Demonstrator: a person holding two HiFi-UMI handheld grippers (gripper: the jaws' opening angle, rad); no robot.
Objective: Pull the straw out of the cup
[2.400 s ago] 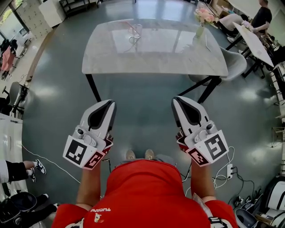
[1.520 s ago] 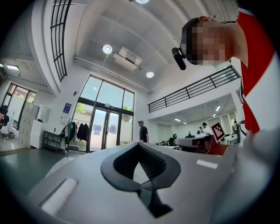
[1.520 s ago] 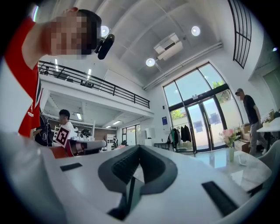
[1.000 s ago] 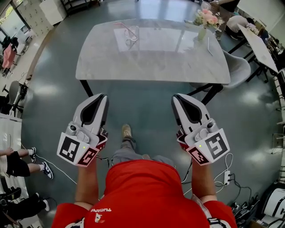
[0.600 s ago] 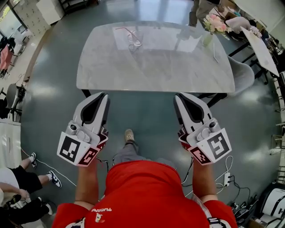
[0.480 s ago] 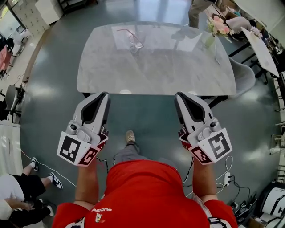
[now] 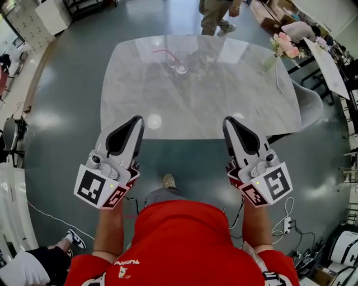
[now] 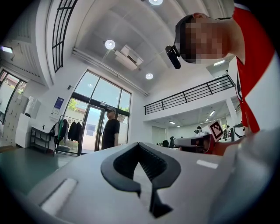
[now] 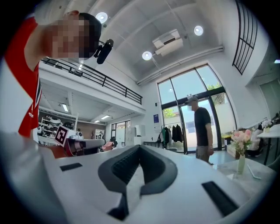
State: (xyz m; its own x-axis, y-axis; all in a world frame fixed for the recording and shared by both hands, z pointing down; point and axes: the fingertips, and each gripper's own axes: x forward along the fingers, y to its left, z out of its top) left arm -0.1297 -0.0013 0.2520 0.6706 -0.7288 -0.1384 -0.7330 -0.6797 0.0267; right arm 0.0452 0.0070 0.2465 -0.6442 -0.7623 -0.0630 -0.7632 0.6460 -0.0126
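A clear glass cup [image 7: 180, 66] with a pink straw [image 7: 164, 52] stands on the far part of the marble table [image 7: 224, 106]. Both grippers hover side by side at the table's near edge, far short of the cup. My left gripper [image 7: 136, 122] is shut with nothing in it, and my right gripper [image 7: 230, 123] is shut and empty too. In the left gripper view the jaws [image 8: 139, 146] meet with no gap; the right gripper view shows the same [image 9: 139, 148]. Neither gripper view shows the cup.
A vase of pink flowers [image 7: 282, 47] stands at the table's right end, with a flat white strip beside it. A person [image 7: 215, 14] stands beyond the far edge. A white chair [image 7: 310, 106] and another table [image 7: 327, 58] are at the right; cables [image 7: 282, 218] lie on the floor.
The table and cup have come closer and lower in the head view as both grippers advanced to its near edge. A person has come into view beyond the table.
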